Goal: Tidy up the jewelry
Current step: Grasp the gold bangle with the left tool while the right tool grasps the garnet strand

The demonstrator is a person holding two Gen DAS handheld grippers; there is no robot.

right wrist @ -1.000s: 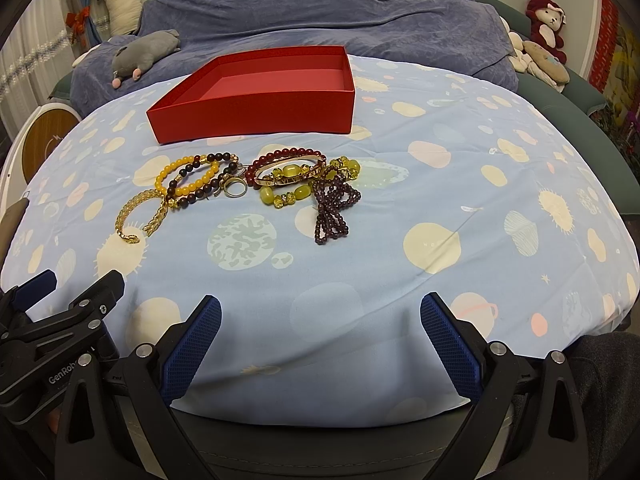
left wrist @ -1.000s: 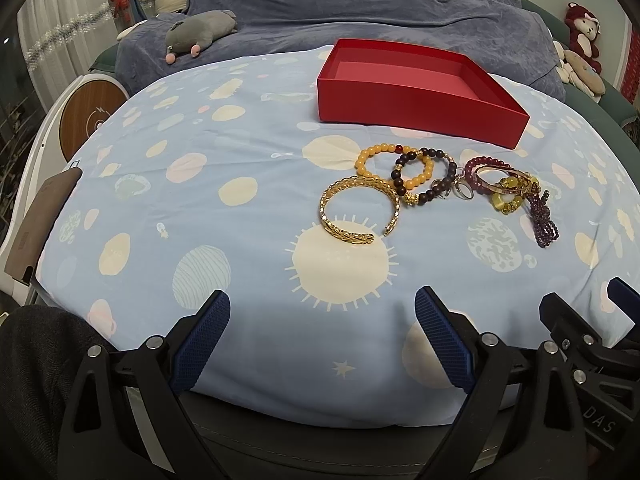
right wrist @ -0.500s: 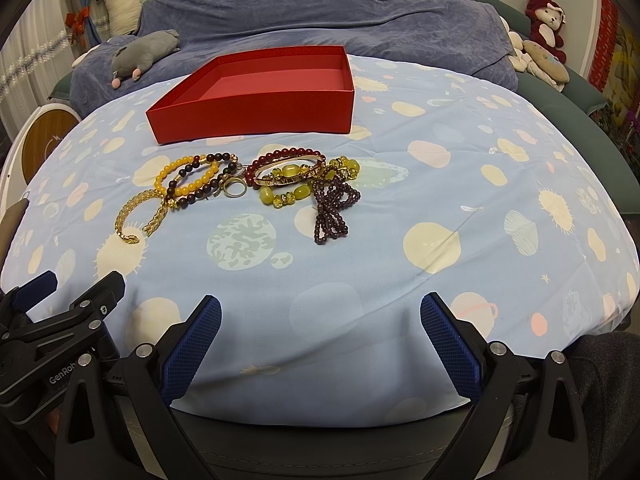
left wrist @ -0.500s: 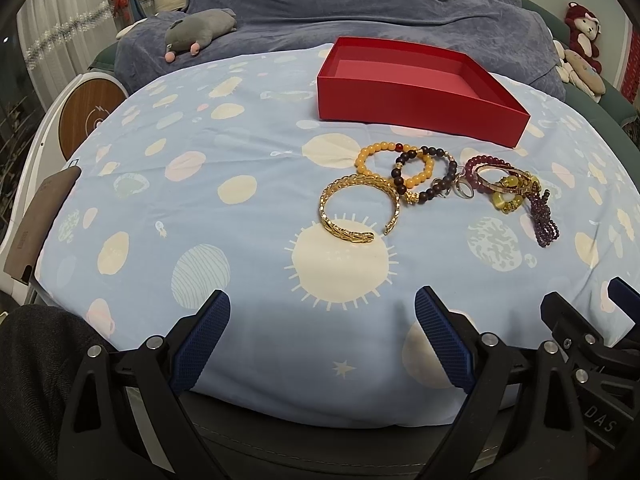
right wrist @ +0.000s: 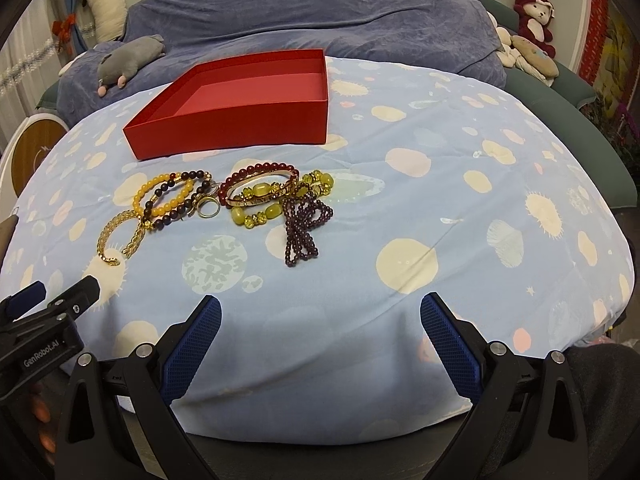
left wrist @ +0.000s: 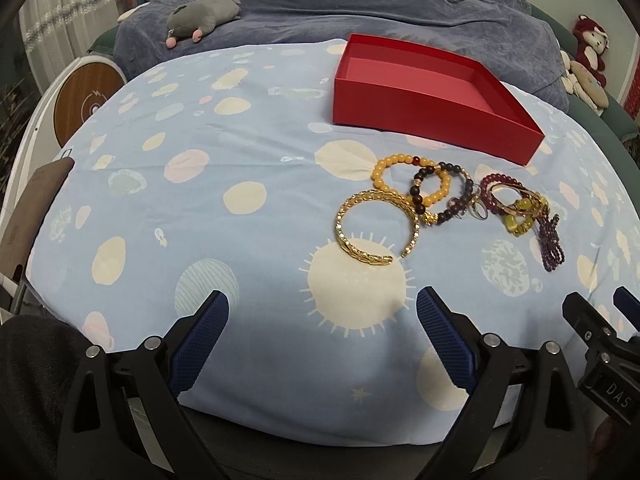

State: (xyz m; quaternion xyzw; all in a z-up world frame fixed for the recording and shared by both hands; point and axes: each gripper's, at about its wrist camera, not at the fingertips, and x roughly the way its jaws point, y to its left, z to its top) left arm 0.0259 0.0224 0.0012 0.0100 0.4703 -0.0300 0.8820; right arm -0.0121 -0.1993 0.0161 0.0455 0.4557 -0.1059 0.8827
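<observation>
Since nothing has been shifted, jewelry pile (right wrist: 224,208) near red box (right wrist: 240,128) remains untouched; both grippers, left gripper (left wrist: 322,332) and right gripper (right wrist: 320,334), are held spread, empty.

Ring (right wrist: 208,209) beside the red beads (right wrist: 256,174): too small to tell details. Brown panel (left wrist: 28,216) cut off at left edge. Right gripper (left wrist: 618,322) only partly in left view.
</observation>
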